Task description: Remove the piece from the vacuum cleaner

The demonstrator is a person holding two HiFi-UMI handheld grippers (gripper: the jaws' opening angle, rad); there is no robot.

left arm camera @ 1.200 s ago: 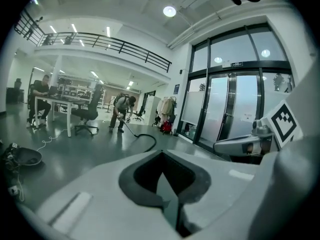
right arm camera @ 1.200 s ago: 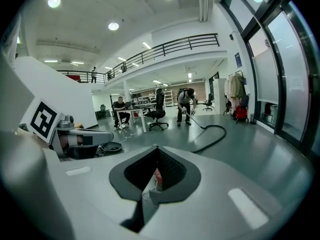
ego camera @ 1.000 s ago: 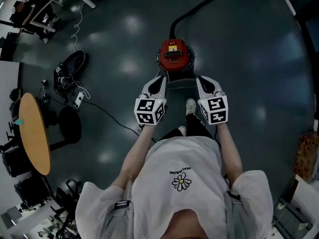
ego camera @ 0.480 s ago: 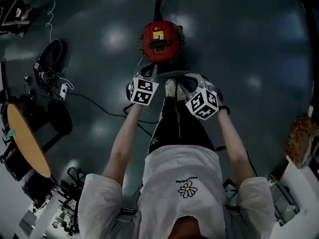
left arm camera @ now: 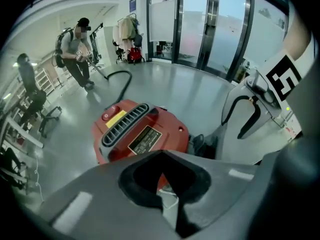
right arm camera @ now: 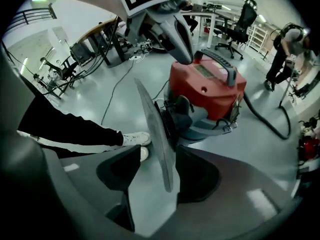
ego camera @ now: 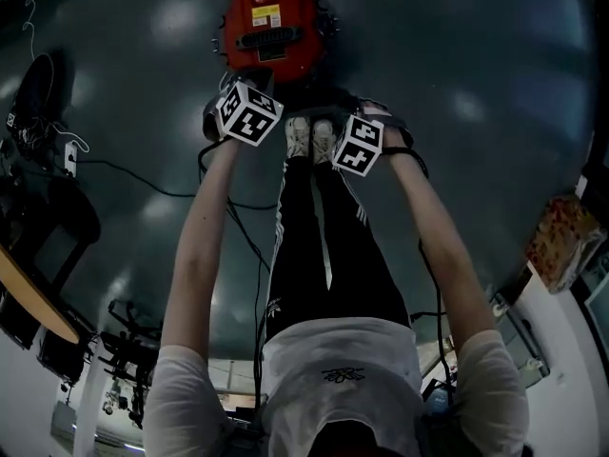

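Note:
The red vacuum cleaner (ego camera: 271, 27) stands on the floor just beyond the person's white shoes (ego camera: 309, 139). In the right gripper view a thin grey flat piece (right arm camera: 152, 119) rises edge-on at the vacuum's (right arm camera: 207, 91) near side. Its lower end hangs between the jaws of my right gripper (right arm camera: 157, 159). Those jaws are open: the piece lies close to the right one, with a gap to the left one. My left gripper (left arm camera: 161, 196) is shut, its tips over the vacuum's red top (left arm camera: 142, 131) with the vent and label.
A black hose (right arm camera: 270, 121) runs from the vacuum across the floor. A thin cable (ego camera: 143, 174) lies to the left. Another person (left arm camera: 77, 44) works with a hose farther off. Desks and office chairs (right arm camera: 245, 14) stand at the room's edges, and a round wooden table (right arm camera: 95, 31).
The head view has dropped lower and closer, so the vacuum sits higher and larger in it. Both grippers have gone forward and down to the vacuum's near side.

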